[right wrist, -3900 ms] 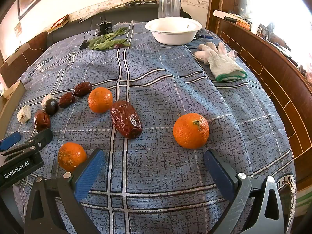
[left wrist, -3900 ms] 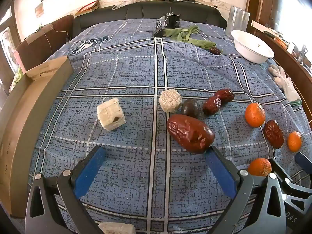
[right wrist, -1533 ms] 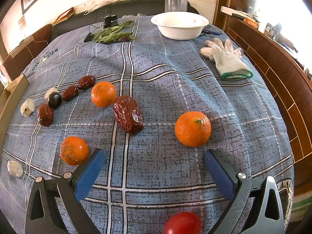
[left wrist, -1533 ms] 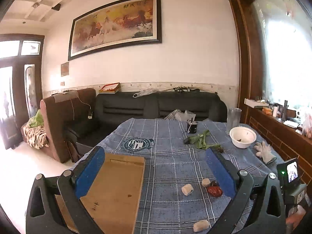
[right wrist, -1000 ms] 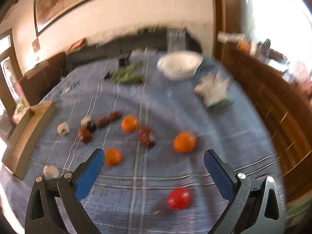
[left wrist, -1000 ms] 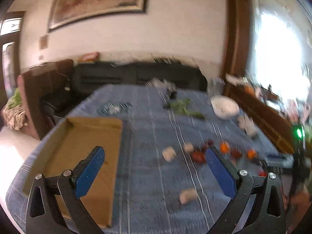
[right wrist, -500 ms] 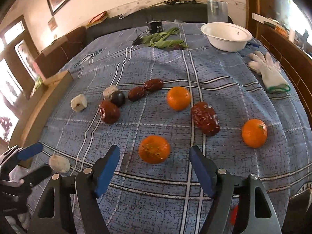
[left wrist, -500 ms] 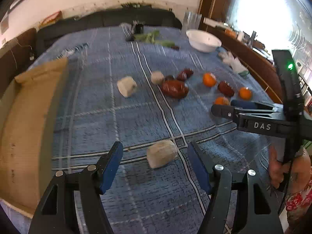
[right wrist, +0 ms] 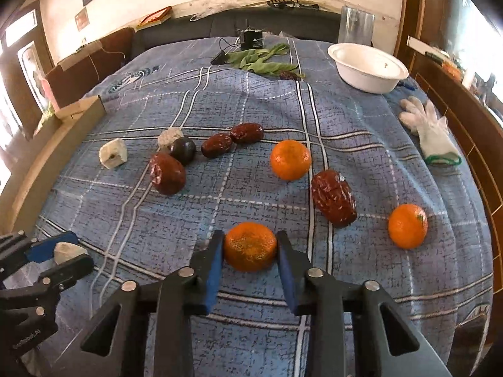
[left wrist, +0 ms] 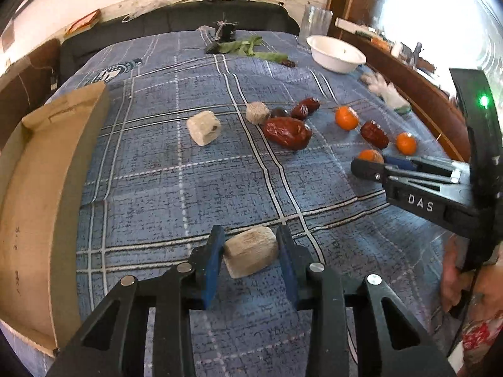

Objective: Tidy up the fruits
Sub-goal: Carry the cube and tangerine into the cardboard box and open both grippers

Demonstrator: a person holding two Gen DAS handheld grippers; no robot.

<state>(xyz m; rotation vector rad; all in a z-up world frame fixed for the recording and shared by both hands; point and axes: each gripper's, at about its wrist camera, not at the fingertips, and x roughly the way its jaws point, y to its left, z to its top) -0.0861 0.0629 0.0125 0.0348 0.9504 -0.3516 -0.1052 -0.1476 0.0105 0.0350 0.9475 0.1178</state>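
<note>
My left gripper [left wrist: 250,256] is shut on a pale beige chunk [left wrist: 251,255] low on the blue checked cloth. My right gripper [right wrist: 250,248] is shut on an orange [right wrist: 250,246]; it also shows in the left wrist view [left wrist: 374,166]. Two more oranges [right wrist: 290,159] [right wrist: 407,225], several dark red dates such as the big one [right wrist: 334,197], a dark round fruit [right wrist: 183,149] and two more pale chunks [right wrist: 113,157] [right wrist: 170,136] lie on the cloth. The left gripper also shows in the right wrist view [right wrist: 59,254].
A cardboard box [left wrist: 37,169] lies along the left edge of the table. A white bowl [right wrist: 367,66], a clear glass [right wrist: 356,28], green leaves [right wrist: 261,58], a small black device [right wrist: 251,41] and white gloves [right wrist: 430,130] lie at the far and right sides.
Both grippers swung from a raised view down to the cloth and closed: the left on the pale chunk, the right on the nearest orange.
</note>
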